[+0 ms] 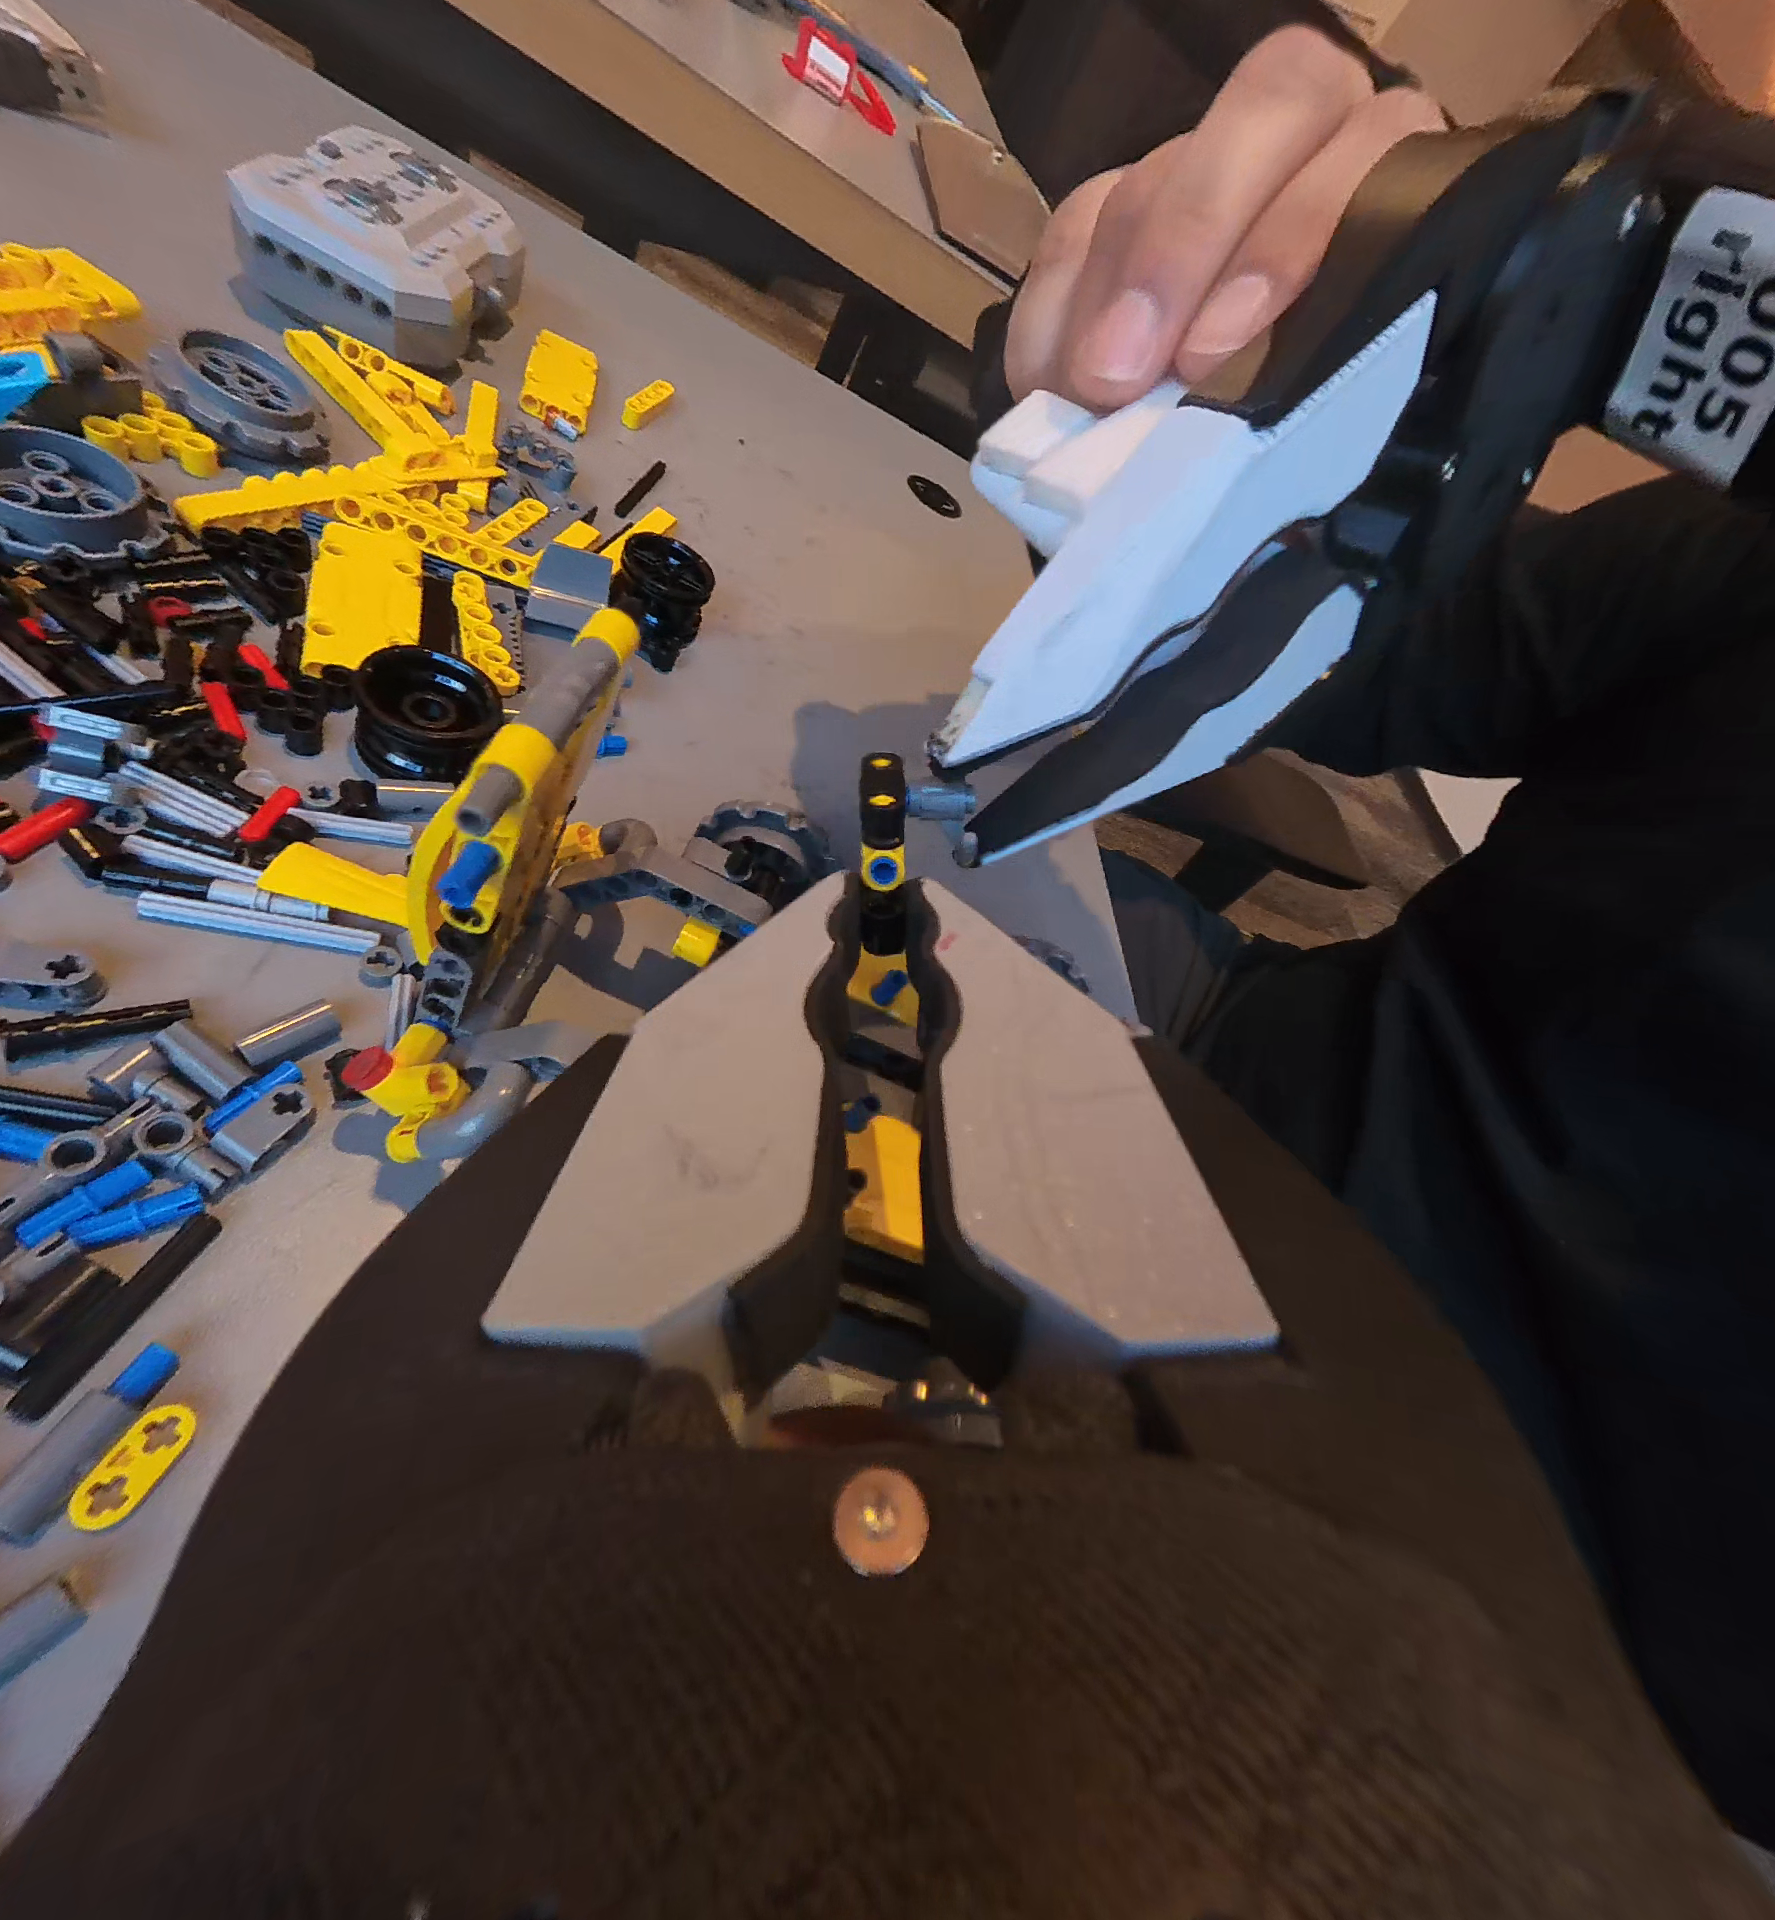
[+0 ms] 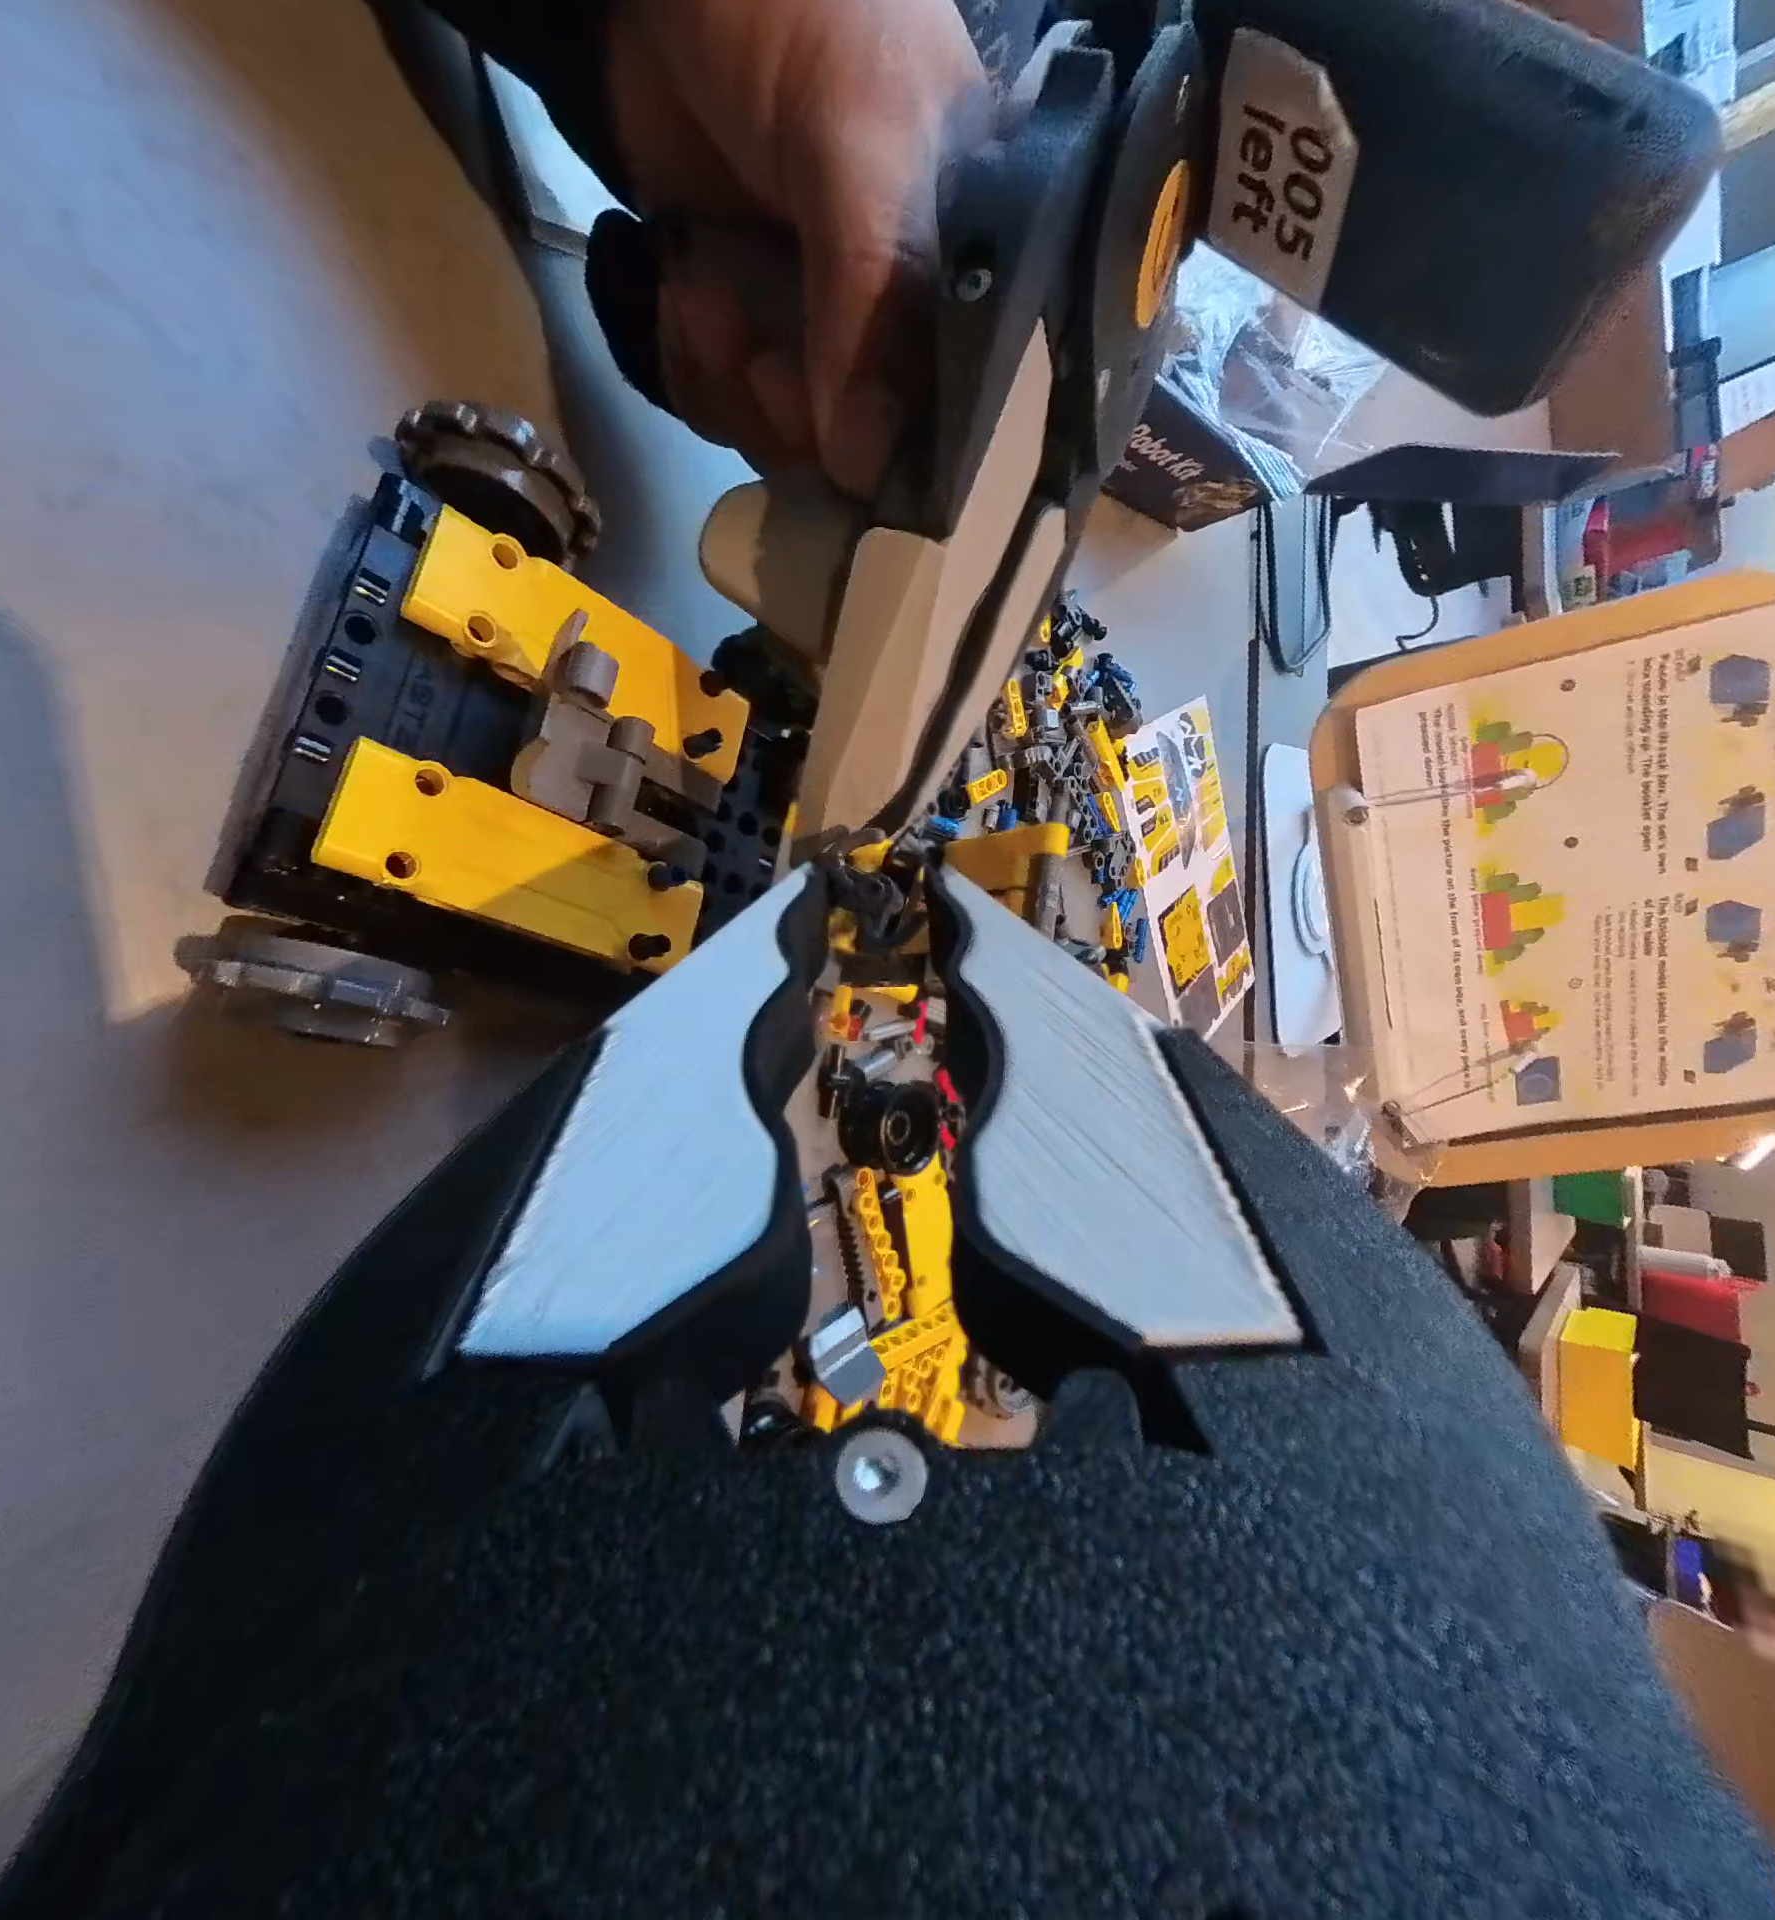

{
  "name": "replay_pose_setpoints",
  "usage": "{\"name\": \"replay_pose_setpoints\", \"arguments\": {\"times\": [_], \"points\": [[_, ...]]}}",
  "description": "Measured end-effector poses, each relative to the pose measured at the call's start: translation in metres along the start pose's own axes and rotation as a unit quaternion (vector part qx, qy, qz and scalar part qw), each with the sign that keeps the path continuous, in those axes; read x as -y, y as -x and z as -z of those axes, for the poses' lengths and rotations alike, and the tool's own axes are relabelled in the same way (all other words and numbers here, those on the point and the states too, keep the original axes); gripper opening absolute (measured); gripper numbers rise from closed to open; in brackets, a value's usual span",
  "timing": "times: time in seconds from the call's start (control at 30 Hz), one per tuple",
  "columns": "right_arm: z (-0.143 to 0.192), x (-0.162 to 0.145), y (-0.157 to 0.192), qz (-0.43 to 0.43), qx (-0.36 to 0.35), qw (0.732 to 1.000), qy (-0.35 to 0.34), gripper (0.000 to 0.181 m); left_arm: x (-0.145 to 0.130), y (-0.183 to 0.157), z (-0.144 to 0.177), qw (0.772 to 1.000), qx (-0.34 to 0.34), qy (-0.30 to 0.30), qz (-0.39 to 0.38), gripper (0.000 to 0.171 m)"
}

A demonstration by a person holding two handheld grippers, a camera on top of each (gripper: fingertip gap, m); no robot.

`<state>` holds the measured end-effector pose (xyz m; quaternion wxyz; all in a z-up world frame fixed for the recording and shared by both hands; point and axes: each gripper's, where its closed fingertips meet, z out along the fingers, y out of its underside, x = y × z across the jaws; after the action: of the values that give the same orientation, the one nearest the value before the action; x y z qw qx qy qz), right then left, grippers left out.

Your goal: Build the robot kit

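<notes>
I'm clamping my left gripper (image 1: 881,914) on a yellow-and-black brick assembly (image 1: 881,831) at frame centre, its long axis pointing up past the fingertips, my right gripper (image 1: 956,805) pinching its grey side pin (image 1: 933,798), loose bricks (image 1: 239,644) lying left on the table (image 1: 841,582).

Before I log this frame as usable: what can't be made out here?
- Left wrist view: lower part of the black-and-yellow assembly, hidden between the left hand-held gripper fingers.
- Left wrist view: what the right hand-held gripper pinches on the grey connector, too small.
- Right wrist view: contact point, crowded and blurred.
</notes>
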<state>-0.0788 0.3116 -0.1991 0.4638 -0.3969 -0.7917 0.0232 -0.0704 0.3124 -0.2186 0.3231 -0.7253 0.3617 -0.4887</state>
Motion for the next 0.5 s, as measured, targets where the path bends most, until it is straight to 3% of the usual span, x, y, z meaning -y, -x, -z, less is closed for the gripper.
{"name": "replay_pose_setpoints", "arguments": {"times": [0.27,0.5], "points": [[0.001,0.004,-0.012,0.018,-0.079,0.997,-0.007,0.019,0.010,-0.001,0.008,0.999,-0.016,-0.032,0.022,0.004],[0.001,-0.002,-0.010,0.044,-0.063,0.997,0.014,0.015,0.006,-0.001,0.002,0.999,-0.010,-0.023,0.020,0.004]]}}
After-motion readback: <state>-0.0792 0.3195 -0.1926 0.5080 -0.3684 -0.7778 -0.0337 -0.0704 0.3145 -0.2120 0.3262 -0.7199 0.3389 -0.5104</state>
